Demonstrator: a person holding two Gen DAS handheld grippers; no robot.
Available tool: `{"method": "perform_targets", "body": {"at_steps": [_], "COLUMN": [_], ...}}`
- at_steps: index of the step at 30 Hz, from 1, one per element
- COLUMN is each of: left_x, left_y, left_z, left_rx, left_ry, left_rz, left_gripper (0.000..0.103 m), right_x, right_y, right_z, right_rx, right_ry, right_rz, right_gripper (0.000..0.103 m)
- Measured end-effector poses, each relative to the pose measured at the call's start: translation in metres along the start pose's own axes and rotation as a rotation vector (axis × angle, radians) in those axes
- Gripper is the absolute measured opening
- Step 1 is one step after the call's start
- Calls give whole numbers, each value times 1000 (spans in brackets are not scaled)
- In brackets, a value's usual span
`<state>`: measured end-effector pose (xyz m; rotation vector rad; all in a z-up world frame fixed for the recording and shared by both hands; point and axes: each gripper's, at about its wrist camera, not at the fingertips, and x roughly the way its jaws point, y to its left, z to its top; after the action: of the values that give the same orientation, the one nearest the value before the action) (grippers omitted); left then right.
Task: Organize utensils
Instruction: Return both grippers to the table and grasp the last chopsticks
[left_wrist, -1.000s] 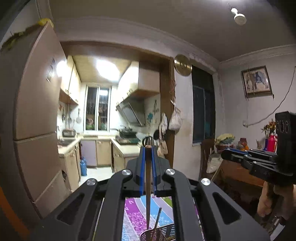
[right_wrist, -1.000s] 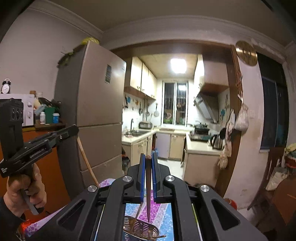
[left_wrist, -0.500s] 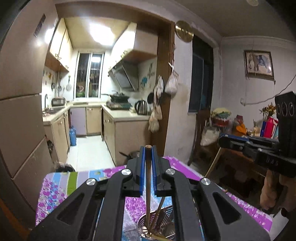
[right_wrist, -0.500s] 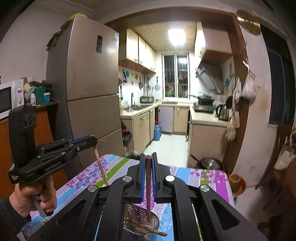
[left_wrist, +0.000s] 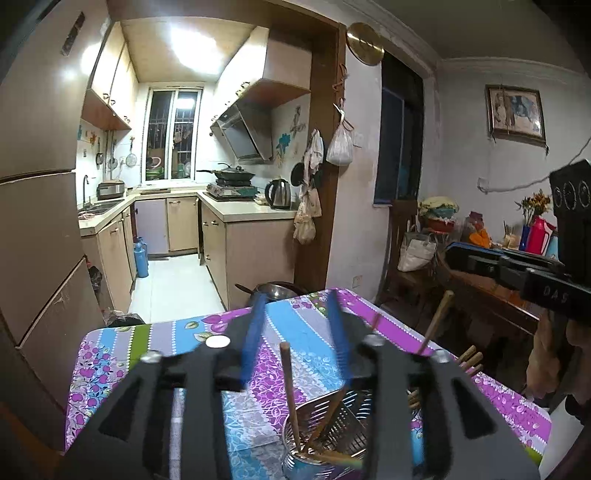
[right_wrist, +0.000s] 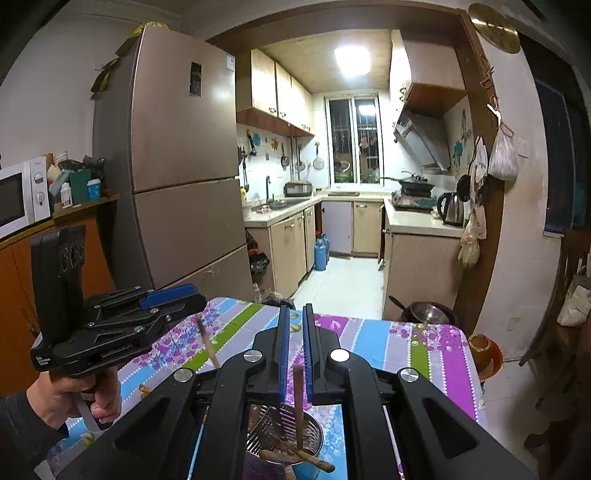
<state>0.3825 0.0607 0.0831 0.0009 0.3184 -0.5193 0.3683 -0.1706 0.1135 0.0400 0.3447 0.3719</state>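
Observation:
A metal utensil holder (left_wrist: 328, 439) stands on the flowered tablecloth, also low in the right wrist view (right_wrist: 284, 439). Several wooden chopsticks rest in it. My left gripper (left_wrist: 295, 339) is open above it; a chopstick (left_wrist: 290, 391) stands free in the holder between the jaws. My right gripper (right_wrist: 296, 350) is slightly open; its chopstick (right_wrist: 299, 398) stands in the holder, clear of the blue pads. Each gripper shows in the other's view: the right (left_wrist: 517, 269), the left (right_wrist: 122, 321).
The table (right_wrist: 436, 354) with the purple, blue and green cloth ends near the kitchen doorway. A fridge (right_wrist: 177, 177) stands at left, a dark wooden sideboard (left_wrist: 491, 302) at right. A metal bowl (right_wrist: 424, 314) sits on the floor beyond the table.
Both grippers have tilted down over the holder and opened. The chopsticks they held now stand loose in the holder.

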Motion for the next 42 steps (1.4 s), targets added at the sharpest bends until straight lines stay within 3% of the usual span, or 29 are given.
{"method": "perform_targets", "body": {"at_steps": [4, 9, 12, 17, 20, 23, 27, 31, 35, 42], "left_x": [-19, -49, -52, -39, -35, -14, -3, -12, -17, -17], "left_y": [9, 17, 10, -7, -16, -12, -1, 10, 15, 19], "left_z": [-11, -68, -126, -193, -199, -215, -228, -230, -229, -222], "left_rx": [-18, -45, -67, -59, -14, -4, -50, -60, 19, 57], "left_ry": [1, 56, 166, 315, 347, 507, 608, 619, 651, 645], "left_rz": [41, 145, 179, 205, 259, 271, 277, 300, 348, 329], "left_gripper": [51, 61, 63, 64, 64, 63, 58, 51, 33, 33], "right_x": [-45, -115, -139, -149, -147, -147, -150, -144, -136, -122], "right_y": [4, 11, 20, 38, 46, 54, 61, 78, 102, 145], "right_z": [-1, -42, -86, -164, -192, -208, -219, -238, -262, -299], "right_rx": [-17, 21, 40, 102, 127, 159, 200, 220, 209, 181], "right_ry": [-106, -220, -213, -110, -56, -28, -12, 42, 117, 199], "right_rz": [-16, -11, 5, 29, 44, 67, 93, 132, 134, 96], "right_gripper": [8, 10, 15, 16, 16, 16, 16, 15, 15, 15]}}
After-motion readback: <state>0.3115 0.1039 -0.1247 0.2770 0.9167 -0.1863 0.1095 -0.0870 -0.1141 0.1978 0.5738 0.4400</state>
